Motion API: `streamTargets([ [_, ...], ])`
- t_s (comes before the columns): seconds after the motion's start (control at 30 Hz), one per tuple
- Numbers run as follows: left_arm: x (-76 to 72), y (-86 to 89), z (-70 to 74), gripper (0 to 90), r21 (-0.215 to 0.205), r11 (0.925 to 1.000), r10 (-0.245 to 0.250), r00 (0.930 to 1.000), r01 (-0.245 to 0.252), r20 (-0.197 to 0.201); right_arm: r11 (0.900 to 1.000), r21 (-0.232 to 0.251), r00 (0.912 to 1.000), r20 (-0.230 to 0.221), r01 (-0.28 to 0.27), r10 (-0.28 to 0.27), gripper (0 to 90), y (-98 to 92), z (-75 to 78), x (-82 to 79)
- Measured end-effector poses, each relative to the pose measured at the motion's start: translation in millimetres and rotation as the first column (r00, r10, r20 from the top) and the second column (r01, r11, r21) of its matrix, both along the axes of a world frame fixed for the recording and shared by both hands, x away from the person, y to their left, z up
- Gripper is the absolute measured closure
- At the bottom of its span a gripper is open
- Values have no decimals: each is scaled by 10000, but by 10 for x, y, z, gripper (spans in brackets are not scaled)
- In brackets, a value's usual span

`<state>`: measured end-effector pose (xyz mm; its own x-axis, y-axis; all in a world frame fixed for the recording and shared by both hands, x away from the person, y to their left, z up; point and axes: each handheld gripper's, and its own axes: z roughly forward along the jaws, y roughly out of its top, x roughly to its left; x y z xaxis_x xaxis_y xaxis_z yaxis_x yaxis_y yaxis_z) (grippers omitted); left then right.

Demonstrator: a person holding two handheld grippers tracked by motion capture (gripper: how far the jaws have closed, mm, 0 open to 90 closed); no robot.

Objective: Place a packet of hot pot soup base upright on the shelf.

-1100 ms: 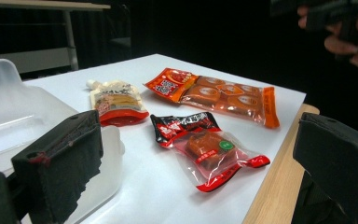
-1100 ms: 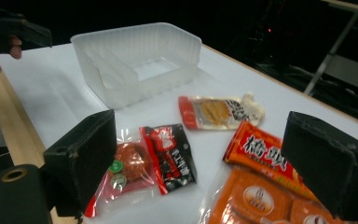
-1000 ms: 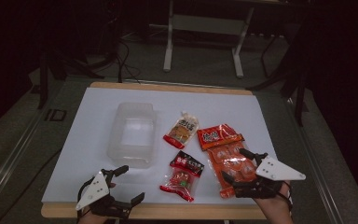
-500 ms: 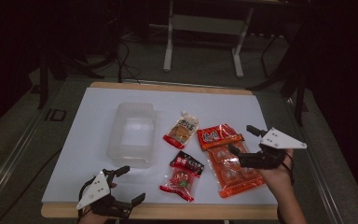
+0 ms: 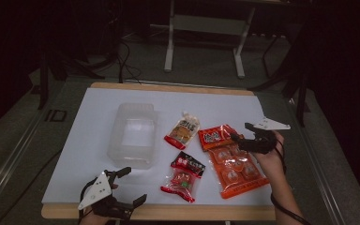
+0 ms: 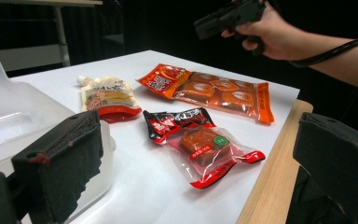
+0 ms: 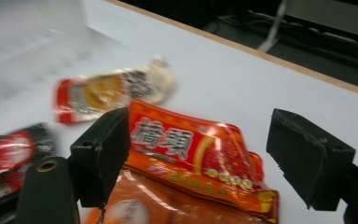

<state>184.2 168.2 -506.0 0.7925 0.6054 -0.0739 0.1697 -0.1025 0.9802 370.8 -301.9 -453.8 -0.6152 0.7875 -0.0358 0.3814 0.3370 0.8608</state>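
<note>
Four items lie on the white mat. A clear plastic tub (image 5: pixel 133 136) sits at the left, a cream-and-red pouch (image 5: pixel 183 130) at the middle, and a red-and-black snack pack (image 5: pixel 183 177) near the front. At the right is a long orange pack (image 5: pixel 232 161). My right gripper (image 5: pixel 240 132) hovers over the far, printed end of the orange pack (image 7: pixel 186 140). Its jaws have just been closing a little but still stand open, gripping nothing. My left gripper (image 5: pixel 132 184) rests open at the front edge, beside the tub (image 6: pixel 9 116) and facing the red-and-black pack (image 6: pixel 200 144).
The mat covers a wooden table (image 5: pixel 168 212) whose front edge runs under my left gripper. A metal stand (image 5: pixel 206 28) and dark floor lie beyond the far edge. In the left gripper view, the person's right hand (image 6: pixel 270 32) holds its gripper above the orange pack (image 6: pixel 209 88).
My right gripper has travelled from the near end of the orange pack towards its far end and come lower. The left gripper and all the packs have stayed put.
</note>
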Motion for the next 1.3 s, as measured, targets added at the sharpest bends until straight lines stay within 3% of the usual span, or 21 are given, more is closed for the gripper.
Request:
streamTargets([
  [0.17,4,18,-1,20,-78,9999,66,10000,-66,-63,9989,-166,9970,-630,433,-443,252,-54,-192,230],
  [0.23,0,21,-2,20,-50,10000,68,10000,-68,-54,9957,-696,9946,-796,610,-665,275,-52,-285,317],
  [0.33,-7,23,-4,20,21,10000,61,10000,-61,-27,9932,-971,9920,-1028,638,-738,279,-62,-384,402],
  [0.53,-9,26,-14,20,25,10000,60,9999,-60,-124,9911,-1009,9818,-1598,873,-1028,293,-149,-540,539],
  [0.7,3,11,-29,20,158,9999,7,9998,-4,-188,9843,-1437,9734,-1893,1027,-1292,296,-149,-643,629],
  [0.8,3,5,-37,20,246,9997,-17,9997,23,-223,9815,-1529,9624,-2274,1153,-1484,234,-165,-725,674],
  [0.9,11,6,-43,20,278,9996,-41,9997,48,-243,9878,-1227,9533,-2742,962,-1269,173,-185,-779,684],
  [1.03,17,7,-45,20,295,9996,-39,9997,47,-259,9871,-1401,9590,-2605,773,-1120,175,-140,-795,645],
  [1.2,15,-32,-60,20,414,9991,-94,9995,107,-304,9819,-1772,9556,-2715,674,-1146,273,-60,-773,590],
  [1.3,13,-44,-62,20,451,9989,-140,9995,154,-297,9822,-1825,9576,-2723,450,-945,415,-22,-751,555],
])
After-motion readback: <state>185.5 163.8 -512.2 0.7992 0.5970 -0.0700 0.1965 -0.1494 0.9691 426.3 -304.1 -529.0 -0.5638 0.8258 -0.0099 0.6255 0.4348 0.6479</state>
